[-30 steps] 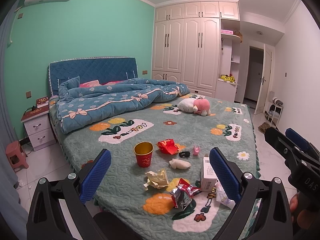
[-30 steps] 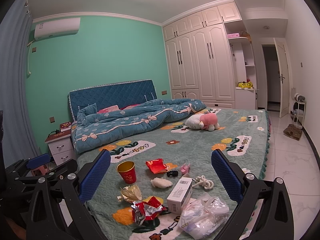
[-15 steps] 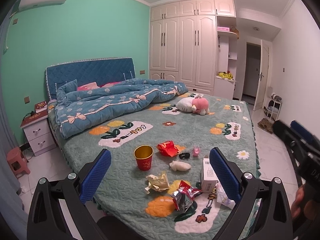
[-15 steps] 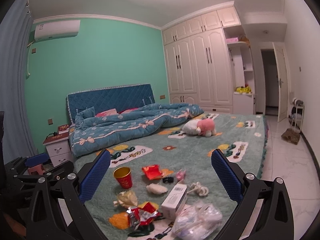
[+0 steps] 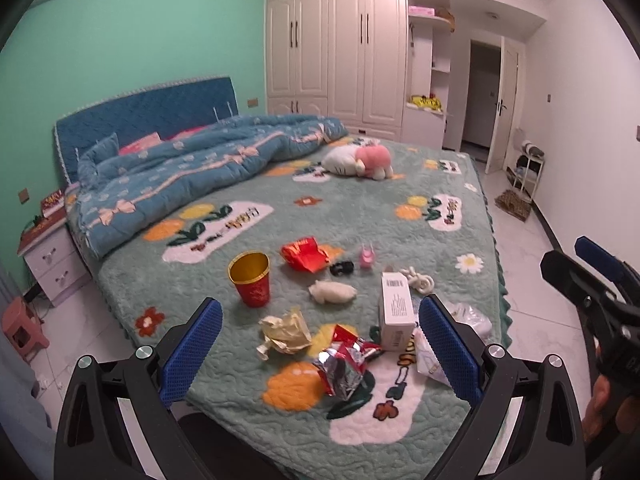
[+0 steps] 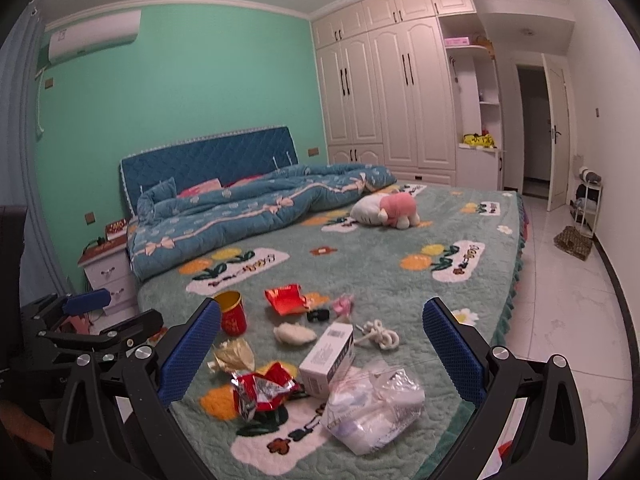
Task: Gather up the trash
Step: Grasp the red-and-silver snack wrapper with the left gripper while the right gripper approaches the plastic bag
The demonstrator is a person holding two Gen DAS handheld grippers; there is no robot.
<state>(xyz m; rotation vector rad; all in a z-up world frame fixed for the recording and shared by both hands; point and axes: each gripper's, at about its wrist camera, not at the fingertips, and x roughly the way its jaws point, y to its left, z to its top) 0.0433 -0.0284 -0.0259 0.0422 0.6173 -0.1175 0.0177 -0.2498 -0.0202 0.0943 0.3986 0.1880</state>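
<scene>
Trash lies on the near corner of the bed: a red paper cup (image 5: 250, 278) (image 6: 231, 312), a red wrapper (image 5: 303, 255) (image 6: 285, 298), a crumpled gold wrapper (image 5: 285, 330) (image 6: 234, 356), a red-and-foil snack bag (image 5: 344, 362) (image 6: 262, 390), a white box (image 5: 395, 305) (image 6: 329, 357), a white wad (image 5: 333, 292) (image 6: 294, 334) and a clear plastic bag (image 6: 374, 404) (image 5: 466, 316). My left gripper (image 5: 320, 354) is open and empty above the bed's near edge. My right gripper (image 6: 322, 356) is open and empty, further right.
A pink and white plush toy (image 5: 360, 160) and a rumpled blue duvet (image 5: 200, 172) lie further up the bed. A white rope knot (image 6: 378, 336), a pink item (image 5: 367, 257) and a black item (image 5: 341, 267) lie among the trash. A nightstand (image 5: 50, 254) and red stool (image 5: 22, 328) stand left.
Both grippers have moved closer to the bed's near corner and tilted down, so the trash looks larger. Both stay open and empty.
</scene>
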